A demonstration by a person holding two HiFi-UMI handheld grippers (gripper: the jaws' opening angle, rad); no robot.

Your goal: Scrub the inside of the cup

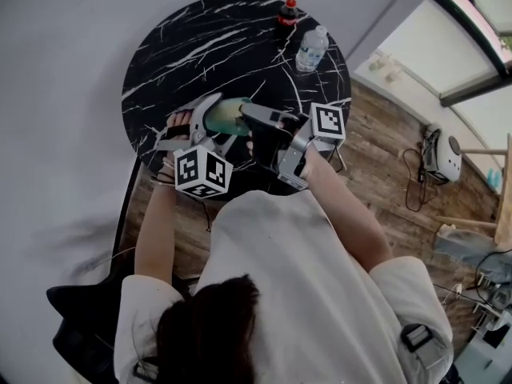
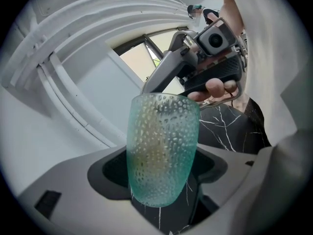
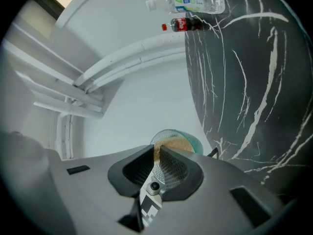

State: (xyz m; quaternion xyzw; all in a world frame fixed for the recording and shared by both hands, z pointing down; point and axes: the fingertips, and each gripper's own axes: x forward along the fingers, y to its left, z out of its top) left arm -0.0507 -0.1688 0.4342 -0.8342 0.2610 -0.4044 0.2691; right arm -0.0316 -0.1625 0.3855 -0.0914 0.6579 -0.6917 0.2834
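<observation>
While clamped, cup (image 1: 225, 115) lies sideways.

Sponge (image 3: 172, 143) in cup (image 1: 225, 115) over the table (image 1: 200, 46), near side (water bottle (image 1: 311, 48) beside soda bottle (image 1: 287, 12), far edge)

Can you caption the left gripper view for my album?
Left gripper holds a green cup; right gripper reaches its rim.

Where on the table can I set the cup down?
The table is bare across its left and middle. The cola bottle and water bottle take the far right edge; the cup and sponge crowd the near edge.
</observation>
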